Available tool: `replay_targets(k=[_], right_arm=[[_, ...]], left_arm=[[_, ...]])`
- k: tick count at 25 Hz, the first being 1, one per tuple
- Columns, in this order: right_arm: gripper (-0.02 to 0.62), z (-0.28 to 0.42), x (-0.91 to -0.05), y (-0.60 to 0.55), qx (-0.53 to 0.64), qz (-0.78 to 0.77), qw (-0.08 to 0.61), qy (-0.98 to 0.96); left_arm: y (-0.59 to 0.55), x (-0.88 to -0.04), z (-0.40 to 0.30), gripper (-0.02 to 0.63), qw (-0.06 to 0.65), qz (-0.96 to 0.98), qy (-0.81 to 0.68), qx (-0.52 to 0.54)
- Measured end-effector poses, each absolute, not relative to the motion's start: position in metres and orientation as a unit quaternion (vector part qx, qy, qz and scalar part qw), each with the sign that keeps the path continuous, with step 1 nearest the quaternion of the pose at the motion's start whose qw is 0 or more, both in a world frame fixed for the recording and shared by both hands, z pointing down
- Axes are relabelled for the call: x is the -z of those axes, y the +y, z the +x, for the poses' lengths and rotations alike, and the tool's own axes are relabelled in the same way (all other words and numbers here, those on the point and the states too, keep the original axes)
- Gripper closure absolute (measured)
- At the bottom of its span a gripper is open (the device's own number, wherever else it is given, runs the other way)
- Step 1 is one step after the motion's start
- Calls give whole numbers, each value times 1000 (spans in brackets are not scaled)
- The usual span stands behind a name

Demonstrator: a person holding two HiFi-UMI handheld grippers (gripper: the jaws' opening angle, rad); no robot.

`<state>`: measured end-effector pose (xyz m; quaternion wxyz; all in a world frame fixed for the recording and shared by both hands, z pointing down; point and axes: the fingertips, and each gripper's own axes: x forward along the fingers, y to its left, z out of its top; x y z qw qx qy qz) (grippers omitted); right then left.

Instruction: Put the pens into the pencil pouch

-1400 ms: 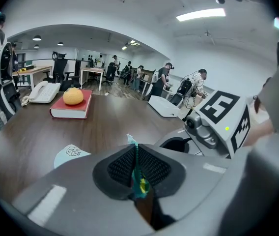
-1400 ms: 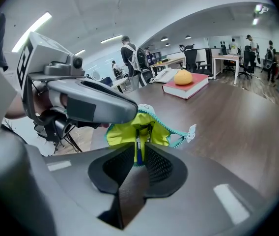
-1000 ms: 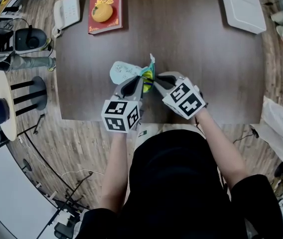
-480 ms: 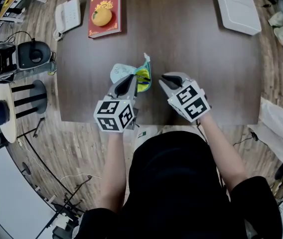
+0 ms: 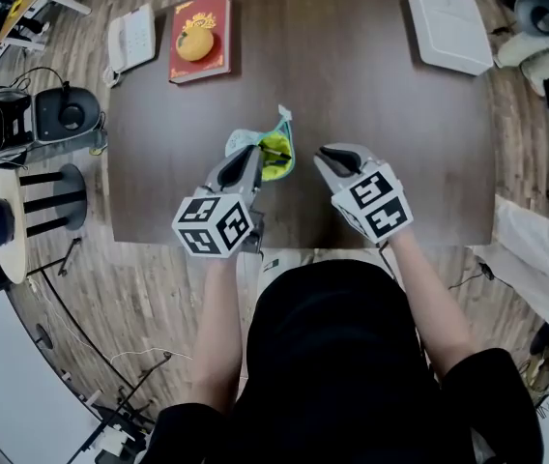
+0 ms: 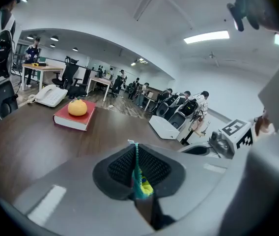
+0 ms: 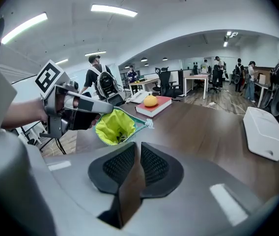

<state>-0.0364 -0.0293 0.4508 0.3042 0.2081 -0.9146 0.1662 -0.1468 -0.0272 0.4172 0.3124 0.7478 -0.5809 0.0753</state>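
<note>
The pencil pouch is teal outside and yellow-green inside, and it hangs just above the dark table. My left gripper is shut on the pouch's zipper edge and holds its mouth open. In the right gripper view the open pouch faces me, with something dark deep inside that I cannot make out. My right gripper hovers to the right of the pouch, apart from it. Its jaws stand a narrow gap apart with nothing between them. No pen lies on the table.
A red book with an orange fruit lies at the far left corner, with a white phone beside it off the table. A flat white box sits at the far right corner. The near table edge runs just under both grippers.
My right gripper has drawn back to the right, away from the pouch's mouth. My left gripper has risen a little with the pouch still in it.
</note>
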Motion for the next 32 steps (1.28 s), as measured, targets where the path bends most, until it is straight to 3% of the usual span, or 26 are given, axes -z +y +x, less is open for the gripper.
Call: replay_targets(k=[32], right_arm=[[574, 52, -297, -83, -84, 334, 152, -926]], left_arm=[[-69, -295, -74, 594, 192, 801, -568, -14]])
